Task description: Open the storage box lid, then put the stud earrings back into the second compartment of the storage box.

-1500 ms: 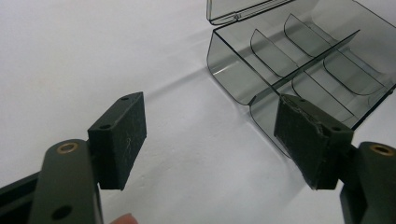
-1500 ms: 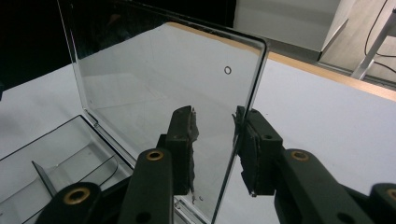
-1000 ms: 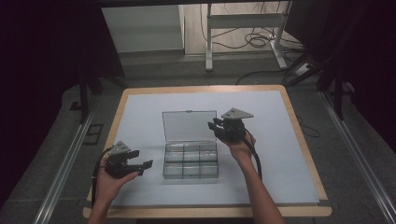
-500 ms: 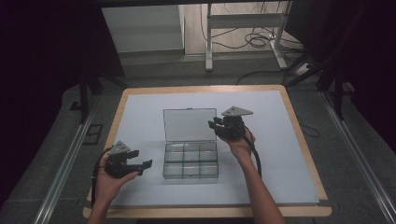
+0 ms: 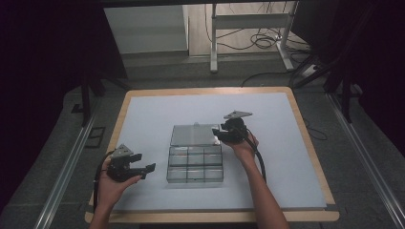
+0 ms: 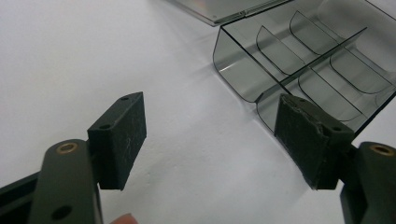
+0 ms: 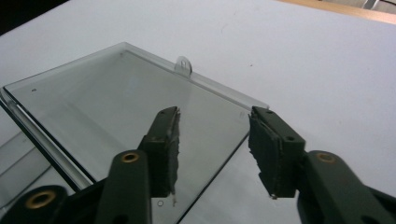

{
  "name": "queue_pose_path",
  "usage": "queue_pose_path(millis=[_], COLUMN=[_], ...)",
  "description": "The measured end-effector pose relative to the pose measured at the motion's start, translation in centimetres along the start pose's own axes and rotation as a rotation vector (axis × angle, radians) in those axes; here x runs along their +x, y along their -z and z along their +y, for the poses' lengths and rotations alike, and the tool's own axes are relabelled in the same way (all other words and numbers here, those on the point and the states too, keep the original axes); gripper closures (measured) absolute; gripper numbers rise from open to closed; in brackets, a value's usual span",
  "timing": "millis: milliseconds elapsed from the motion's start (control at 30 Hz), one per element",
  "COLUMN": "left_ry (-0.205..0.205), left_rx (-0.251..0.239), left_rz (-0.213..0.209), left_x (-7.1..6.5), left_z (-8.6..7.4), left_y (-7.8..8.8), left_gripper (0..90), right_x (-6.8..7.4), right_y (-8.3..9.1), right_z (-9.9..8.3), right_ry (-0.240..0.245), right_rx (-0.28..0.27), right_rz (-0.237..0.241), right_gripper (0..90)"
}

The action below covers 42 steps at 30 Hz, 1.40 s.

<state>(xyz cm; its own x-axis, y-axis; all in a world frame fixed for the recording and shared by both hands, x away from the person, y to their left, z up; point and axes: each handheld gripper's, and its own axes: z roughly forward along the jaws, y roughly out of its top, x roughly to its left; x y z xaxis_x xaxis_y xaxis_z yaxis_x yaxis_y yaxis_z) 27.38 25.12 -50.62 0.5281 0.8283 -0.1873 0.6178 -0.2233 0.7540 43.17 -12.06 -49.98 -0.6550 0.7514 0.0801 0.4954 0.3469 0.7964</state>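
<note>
A clear plastic compartment box [image 5: 195,165] sits mid-table, its compartments empty. Its lid [image 5: 193,135] is swung open behind it. My right gripper [image 5: 218,133] is at the lid's right side. In the right gripper view it [image 7: 215,126] stands open, and the lid [image 7: 116,102] has its near right corner between the jaws without touching them. The latch tab [image 7: 184,65] sticks out of the lid's far edge. My left gripper [image 5: 144,168] hovers open just left of the box. In the left gripper view it [image 6: 210,109] holds nothing, with the box [image 6: 317,60] beyond its right jaw.
The white mat [image 5: 143,114] covers the wooden table [image 5: 305,138]. Bare mat lies all around the box. A cable trails from each gripper along the person's forearms. Beyond the table are a metal stand [image 5: 248,28] and floor cables.
In the high view the lid looks shorter than a second ago, with its far edge lower. Both grippers have barely moved and stay open.
</note>
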Motion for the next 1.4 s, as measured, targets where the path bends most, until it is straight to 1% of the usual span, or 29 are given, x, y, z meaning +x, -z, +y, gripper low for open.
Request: queue_pose_path(millis=[100,267,433,567,833,900,967,1067,1233,1400], left_ry=[0.001,-0.008,-0.011,-0.011,-0.012,-0.012,-0.014,-0.011,-0.016,-0.013], left_rx=[-0.005,-0.009,-0.013,-0.013,-0.013,-0.021,-0.025,-0.023,-0.018,-0.017], left_rz=[0.002,0.000,0.001,0.000,-0.006,-0.007,-0.004,-0.002,-0.005,-0.007], left_x=[0.0,-0.1,-0.1,-0.1,-0.3,-0.3,-0.3,-0.4,-0.4,-0.4], left_z=[0.0,0.1,0.1,0.1,0.1,0.2,0.3,0.2,0.2,0.2], left_y=[0.1,0.2,0.3,0.3,0.3,0.4,0.4,0.4,0.3,0.2], left_gripper=[25.9,25.8,25.8,25.8,25.8,25.8,25.8,25.8,25.8,25.8], right_x=[-0.2,-0.3,-0.5,-0.9,-1.6,-1.7,-1.6,-1.7,-2.2,-2.9], right_y=[0.6,1.8,2.6,3.3,4.6,5.0,5.3,5.6,6.3,6.8], right_z=[0.1,0.3,0.3,0.2,-0.2,-0.3,-0.2,-0.3,-0.4,-0.6], right_ry=[-0.009,0.002,0.012,0.020,0.024,0.027,0.041,0.048,0.052,0.052], right_rx=[-0.018,-0.042,-0.055,-0.055,-0.035,-0.033,-0.027,-0.022,0.004,0.033], right_rz=[0.002,0.001,0.007,-0.002,-0.029,-0.020,-0.026,-0.026,-0.046,-0.066], right_gripper=[50.2,48.2,47.6,47.2,46.4,46.0,45.9,45.8,45.8,45.9])
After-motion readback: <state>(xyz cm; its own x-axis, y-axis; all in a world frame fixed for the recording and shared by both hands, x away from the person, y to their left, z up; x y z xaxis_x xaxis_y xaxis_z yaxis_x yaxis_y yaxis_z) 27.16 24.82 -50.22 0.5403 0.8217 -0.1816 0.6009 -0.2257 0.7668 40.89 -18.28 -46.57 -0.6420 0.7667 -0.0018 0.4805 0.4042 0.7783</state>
